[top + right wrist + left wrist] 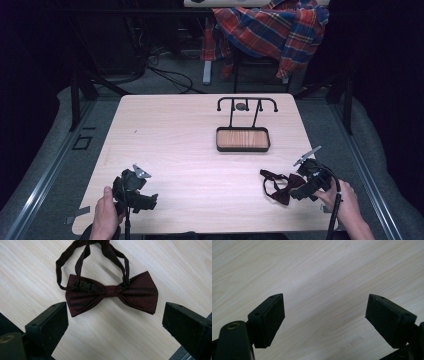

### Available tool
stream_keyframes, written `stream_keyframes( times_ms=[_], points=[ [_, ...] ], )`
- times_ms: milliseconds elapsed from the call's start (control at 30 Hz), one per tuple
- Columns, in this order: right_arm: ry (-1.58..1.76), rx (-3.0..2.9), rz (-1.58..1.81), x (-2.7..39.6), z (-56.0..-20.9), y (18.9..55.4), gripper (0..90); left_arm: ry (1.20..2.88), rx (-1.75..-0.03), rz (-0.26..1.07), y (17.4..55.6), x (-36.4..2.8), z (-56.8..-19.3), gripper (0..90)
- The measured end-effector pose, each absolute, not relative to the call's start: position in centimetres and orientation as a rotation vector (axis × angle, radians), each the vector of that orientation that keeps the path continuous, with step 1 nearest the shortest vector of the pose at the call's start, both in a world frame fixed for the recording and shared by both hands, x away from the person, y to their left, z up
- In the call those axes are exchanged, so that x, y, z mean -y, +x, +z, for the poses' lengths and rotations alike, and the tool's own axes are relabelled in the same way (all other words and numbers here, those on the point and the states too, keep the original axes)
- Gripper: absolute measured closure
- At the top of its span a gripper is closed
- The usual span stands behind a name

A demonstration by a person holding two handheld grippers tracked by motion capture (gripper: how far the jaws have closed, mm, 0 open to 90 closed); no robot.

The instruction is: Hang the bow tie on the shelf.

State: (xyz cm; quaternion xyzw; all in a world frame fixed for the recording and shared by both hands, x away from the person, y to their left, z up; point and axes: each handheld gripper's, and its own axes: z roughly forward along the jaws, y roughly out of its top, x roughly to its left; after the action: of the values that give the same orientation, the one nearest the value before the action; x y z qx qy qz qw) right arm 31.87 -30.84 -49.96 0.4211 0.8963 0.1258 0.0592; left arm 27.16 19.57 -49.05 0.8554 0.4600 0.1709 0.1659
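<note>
On the table (190,150), the right gripper (115,322) is far nearer the bow tie (112,293) than the left gripper (324,315), whose jaws are spread over bare wood. The tie lies flat just ahead of the right gripper's spread, empty jaws, long axis running across the gap, strap (82,255) looping away beyond.

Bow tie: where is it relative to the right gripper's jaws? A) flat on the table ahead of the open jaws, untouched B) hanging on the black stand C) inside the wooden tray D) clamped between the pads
A: in the right gripper view the bow tie lies flat on the table, beyond the right gripper, whose jaws stand wide apart with no pad on the fabric.
</note>
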Motion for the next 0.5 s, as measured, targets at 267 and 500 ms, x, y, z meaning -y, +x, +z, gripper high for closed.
stream_keyframes(
  times_ms=[267,500],
  points=[
    [1.267,-2.714,0.365,30.78,-49.84,32.11,5.3,2.425,-1.313,0.482,27.17,-19.70,-49.06,15.9],
    [1.288,-2.699,0.351,30.66,-49.81,32.41,0.4,2.427,-1.311,0.480,27.13,-19.79,-48.97,15.9]
  ],
)
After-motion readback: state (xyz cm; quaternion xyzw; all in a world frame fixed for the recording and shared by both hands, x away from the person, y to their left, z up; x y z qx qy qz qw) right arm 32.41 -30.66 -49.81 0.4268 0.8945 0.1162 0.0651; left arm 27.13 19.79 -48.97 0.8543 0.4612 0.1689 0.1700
